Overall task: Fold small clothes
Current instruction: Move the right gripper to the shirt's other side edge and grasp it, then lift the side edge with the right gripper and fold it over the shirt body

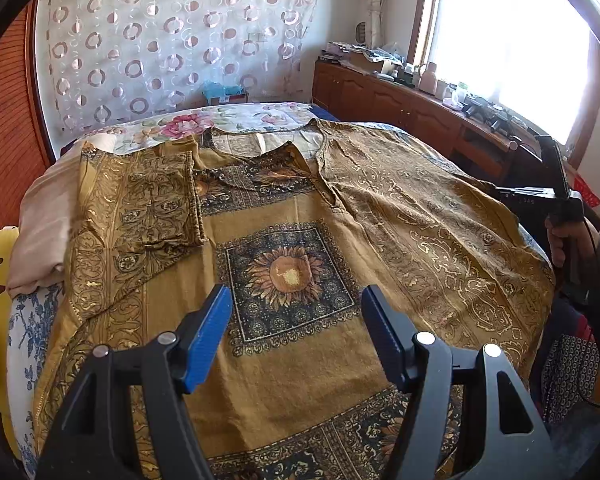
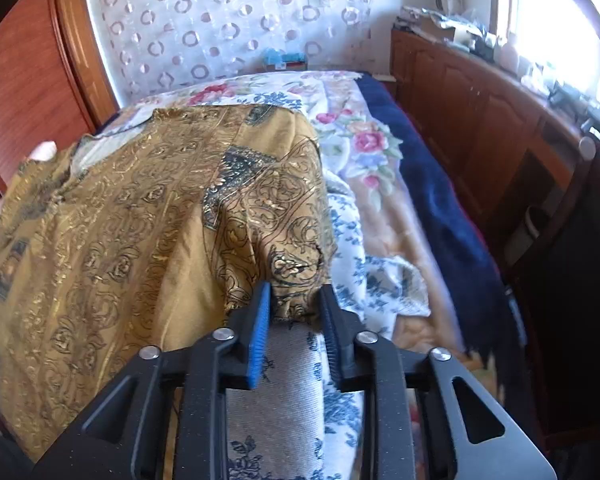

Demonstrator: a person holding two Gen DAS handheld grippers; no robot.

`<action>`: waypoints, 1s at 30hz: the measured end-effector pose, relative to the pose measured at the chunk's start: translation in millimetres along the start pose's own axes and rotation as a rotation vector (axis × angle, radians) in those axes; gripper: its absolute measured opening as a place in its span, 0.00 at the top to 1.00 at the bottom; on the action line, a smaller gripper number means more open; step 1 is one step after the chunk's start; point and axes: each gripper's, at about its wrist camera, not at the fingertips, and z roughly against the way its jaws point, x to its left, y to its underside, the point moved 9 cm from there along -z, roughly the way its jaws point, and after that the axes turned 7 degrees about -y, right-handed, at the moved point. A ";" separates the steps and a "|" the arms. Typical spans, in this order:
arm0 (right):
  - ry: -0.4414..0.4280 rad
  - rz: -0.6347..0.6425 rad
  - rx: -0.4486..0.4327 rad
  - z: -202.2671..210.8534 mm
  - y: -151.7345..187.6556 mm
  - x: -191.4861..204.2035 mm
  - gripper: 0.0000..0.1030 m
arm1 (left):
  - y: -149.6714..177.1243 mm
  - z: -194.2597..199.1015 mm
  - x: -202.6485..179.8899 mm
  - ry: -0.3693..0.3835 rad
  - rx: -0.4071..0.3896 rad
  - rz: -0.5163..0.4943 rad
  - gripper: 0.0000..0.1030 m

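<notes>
1. Closest to the left wrist camera is the left gripper; its blue pads stand wide apart above the cloth, and nothing is between them.
2. Under it the ochre printed garment lies spread flat over the bed, neck opening toward the far end, with a sunflower square in the middle of its front.
3. One sleeve on the left side of that view is folded inward and lies on the body of the garment.
4. From the right wrist camera, the right gripper has its jaws drawn in on a bunched edge of the same garment, at the side near the flowered bedsheet. The pads seem to press on the cloth, but this picture is blurred, so I cannot be fully sure how firm the grip is.
5. At the right edge of the left wrist view, a hand holds the handle of that other gripper beside the bed.
6. A dark blue blanket runs along the bed's side, next to a wooden cabinet.
7. For containers: a small box with blue content stands at the far end of the bed, in front of the curtain with rings. What is inside it is too small to tell.
8. Bottles and other small things crowd the cabinet top under the window.
</notes>
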 end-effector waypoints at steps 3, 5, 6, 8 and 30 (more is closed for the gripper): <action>0.030 0.028 -0.059 8.7 -12.2 1.5 0.96 | -0.7 0.3 -1.2 0.008 -0.003 0.006 0.35; 0.031 0.053 -0.094 16.2 -25.0 10.3 0.97 | -1.3 0.5 -2.0 0.007 -0.003 0.004 0.35; 0.027 0.066 -0.109 19.2 -31.1 15.9 0.97 | -1.1 1.2 -2.2 0.006 -0.005 0.004 0.35; 0.001 0.115 -0.150 28.4 -48.4 36.4 0.97 | -1.1 2.4 -2.2 0.003 -0.008 0.003 0.35; -0.186 0.328 -0.085 9.1 -5.8 168.7 0.77 | -8.6 19.7 -6.0 -0.003 -0.048 0.016 0.35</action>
